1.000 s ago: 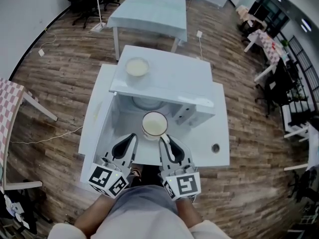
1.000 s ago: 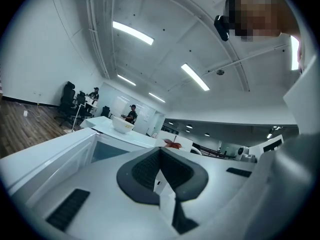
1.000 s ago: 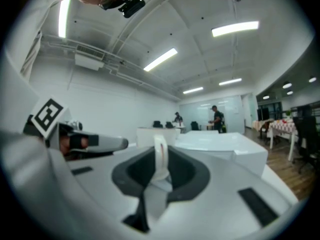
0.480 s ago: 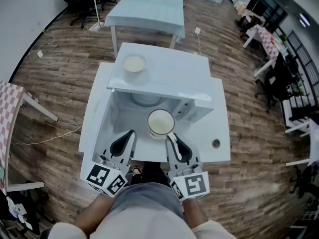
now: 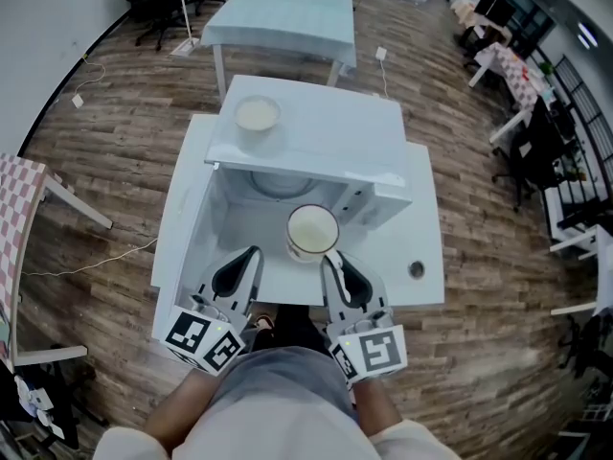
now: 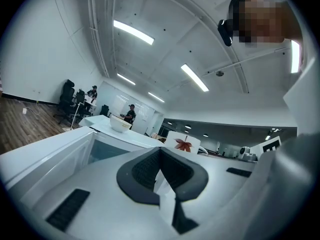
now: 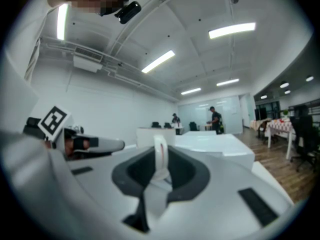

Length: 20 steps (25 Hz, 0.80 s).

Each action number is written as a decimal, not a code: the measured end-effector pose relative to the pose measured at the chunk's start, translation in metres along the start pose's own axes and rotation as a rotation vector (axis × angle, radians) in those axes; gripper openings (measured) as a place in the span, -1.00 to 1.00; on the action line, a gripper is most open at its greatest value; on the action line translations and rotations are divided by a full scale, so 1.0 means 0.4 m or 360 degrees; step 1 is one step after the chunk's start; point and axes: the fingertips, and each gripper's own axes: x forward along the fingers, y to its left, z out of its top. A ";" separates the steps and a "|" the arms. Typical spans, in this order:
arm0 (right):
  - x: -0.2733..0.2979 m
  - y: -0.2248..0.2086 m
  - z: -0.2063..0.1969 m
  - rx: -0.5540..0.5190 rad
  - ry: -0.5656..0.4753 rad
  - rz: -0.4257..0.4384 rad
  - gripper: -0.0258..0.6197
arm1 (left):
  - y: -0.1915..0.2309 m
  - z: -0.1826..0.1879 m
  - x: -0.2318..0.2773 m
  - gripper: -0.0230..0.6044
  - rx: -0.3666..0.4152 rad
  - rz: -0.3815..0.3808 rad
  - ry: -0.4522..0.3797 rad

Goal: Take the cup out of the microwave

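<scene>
A white cup (image 5: 312,232), pale inside, hangs at the mouth of the open white microwave (image 5: 316,142). My right gripper (image 5: 330,257) is shut on its handle (image 7: 160,156), which stands upright between the jaws in the right gripper view. A red leaf print marks the cup (image 6: 182,144) in the left gripper view. My left gripper (image 5: 251,255) hovers to the cup's left in front of the oven opening, shut with nothing in it and touching nothing. The glass turntable (image 5: 278,185) lies inside the microwave behind the cup.
A white bowl (image 5: 258,115) sits on the microwave's top at the back left. The microwave stands on a white table (image 5: 426,257) with a cable hole (image 5: 416,269) at the right. Another table (image 5: 287,12) and office chairs stand farther off on the wooden floor.
My right gripper has carried the cup a little to the right at the microwave's mouth. The left gripper has stayed put.
</scene>
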 end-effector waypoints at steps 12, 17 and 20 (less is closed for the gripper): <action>-0.011 0.000 0.019 -0.0027 -0.0027 0.0091 -0.69 | -0.011 -0.002 0.008 -0.88 -0.0007 -0.0016 0.0008; -0.004 0.001 0.020 -0.0023 -0.0043 0.0112 -0.69 | -0.001 -0.001 0.010 -0.88 -0.0012 -0.0005 0.0010; 0.000 -0.002 0.026 -0.0027 -0.0050 0.0126 -0.69 | 0.001 0.002 0.016 -0.88 -0.0014 -0.0004 -0.0001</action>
